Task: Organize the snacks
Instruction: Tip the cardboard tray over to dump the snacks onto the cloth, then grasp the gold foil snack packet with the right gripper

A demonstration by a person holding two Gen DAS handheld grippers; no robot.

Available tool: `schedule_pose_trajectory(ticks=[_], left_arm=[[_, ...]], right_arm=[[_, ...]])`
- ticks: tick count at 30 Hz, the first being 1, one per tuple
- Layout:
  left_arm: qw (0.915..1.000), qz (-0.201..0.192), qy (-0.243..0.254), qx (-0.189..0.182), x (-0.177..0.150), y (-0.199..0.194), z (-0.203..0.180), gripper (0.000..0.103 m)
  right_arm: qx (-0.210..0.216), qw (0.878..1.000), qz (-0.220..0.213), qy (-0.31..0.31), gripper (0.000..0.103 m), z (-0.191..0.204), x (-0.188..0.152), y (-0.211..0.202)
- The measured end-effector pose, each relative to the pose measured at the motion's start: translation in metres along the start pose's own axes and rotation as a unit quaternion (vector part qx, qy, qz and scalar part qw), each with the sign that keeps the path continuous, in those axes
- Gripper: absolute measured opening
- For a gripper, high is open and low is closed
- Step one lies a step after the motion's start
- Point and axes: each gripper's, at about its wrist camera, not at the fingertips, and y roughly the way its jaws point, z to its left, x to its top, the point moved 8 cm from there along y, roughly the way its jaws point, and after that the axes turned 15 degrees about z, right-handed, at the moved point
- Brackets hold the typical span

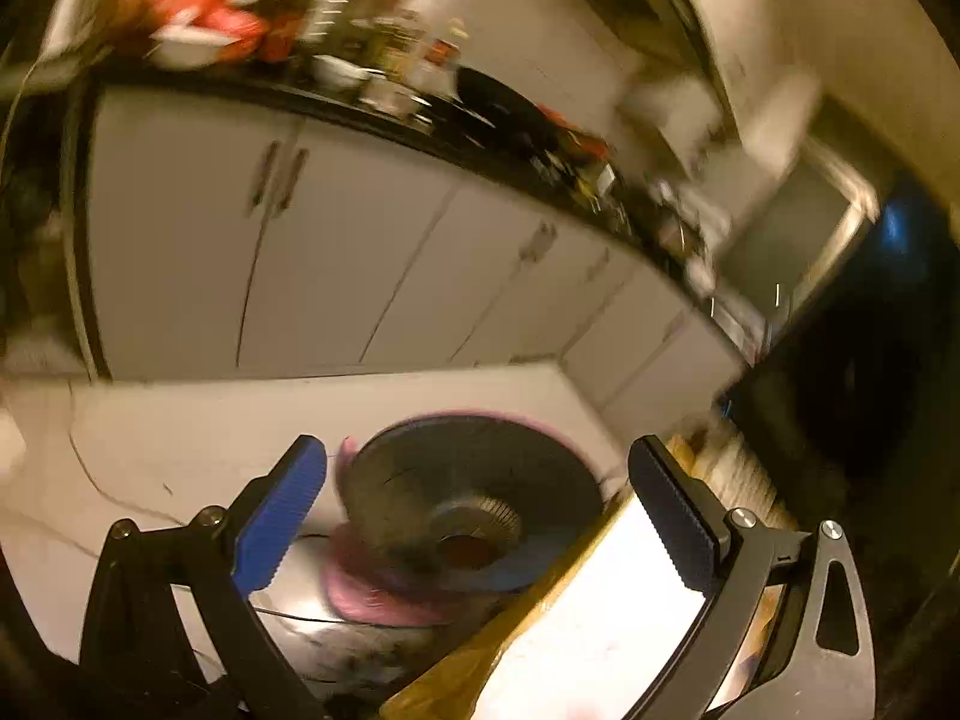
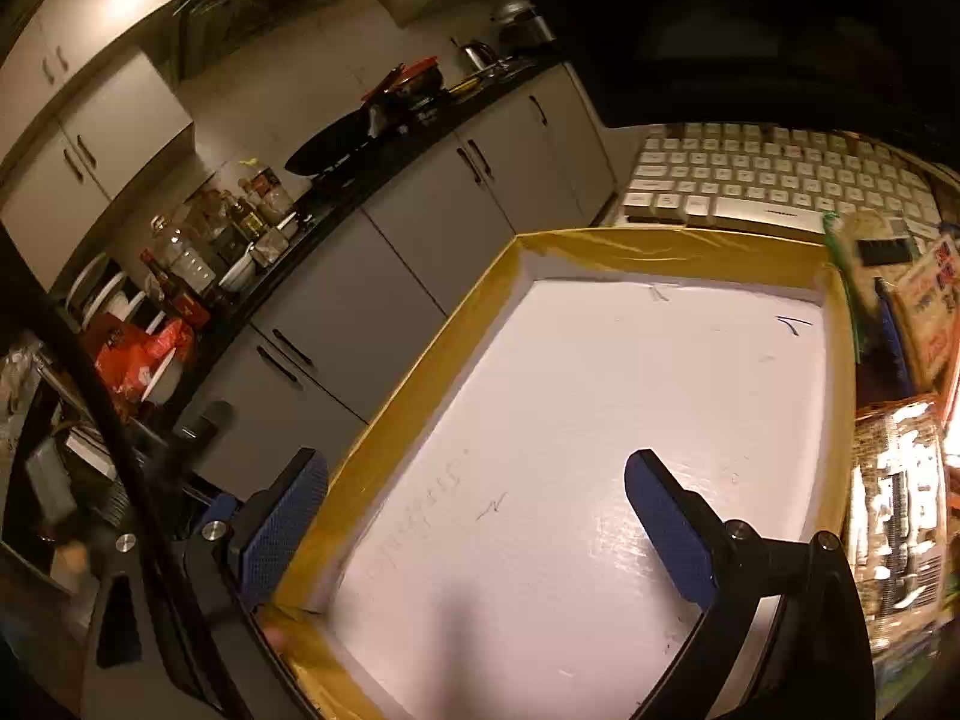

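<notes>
A shallow white tray with a yellow-taped rim (image 2: 420, 384) fills the right wrist view, and nothing lies in it. My right gripper (image 2: 477, 522) is open above its near end, the left finger outside the rim. Snack packets lie along the tray's right side: a clear brownish one (image 2: 900, 510), an orange printed one (image 2: 927, 312) and a green one (image 2: 840, 258). The left wrist view is blurred. There my left gripper (image 1: 477, 516) is open and holds nothing, with its right finger over the tray's corner (image 1: 498, 630).
A white keyboard (image 2: 774, 180) lies beyond the tray's far rim. A round fan with a pink rim (image 1: 468, 498) stands on the pale floor below the left gripper. Grey kitchen cabinets (image 2: 384, 276) under a cluttered black counter (image 2: 336, 180) run along the left.
</notes>
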Motion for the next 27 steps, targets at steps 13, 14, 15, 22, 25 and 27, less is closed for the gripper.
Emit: schedule_pose_trajectory(ticks=[13, 14, 15, 22, 25, 27], left_arm=[[0.9397, 0.024, 0.339, -0.035, -0.128, -0.112, -0.154, 0.100], [0.9324, 0.074, 0.351, -0.045, -0.152, -0.105, -0.162, 0.100], [0.9283, 0.103, 0.354, -0.050, -0.167, -0.102, -0.169, 0.100], [0.8976, 0.165, 0.407, -0.038, -0.235, -0.105, -0.188, 0.100], [0.8929, 0.154, 0.422, -0.023, -0.239, -0.111, -0.192, 0.100], [0.8885, 0.152, 0.432, -0.021, -0.246, -0.116, -0.193, 0.100]], right_arm=[[-0.090, 0.988, -0.124, 0.022, 0.100, -0.068, -0.116, -0.140], [-0.093, 0.987, -0.128, 0.040, 0.100, -0.081, -0.125, -0.150], [-0.102, 0.984, -0.135, 0.060, 0.100, -0.097, -0.139, -0.164], [-0.101, 0.973, -0.143, 0.152, 0.100, -0.147, -0.196, -0.211], [-0.145, 0.966, -0.149, 0.154, 0.100, -0.150, -0.208, -0.218], [-0.154, 0.964, -0.151, 0.156, 0.100, -0.153, -0.214, -0.224]])
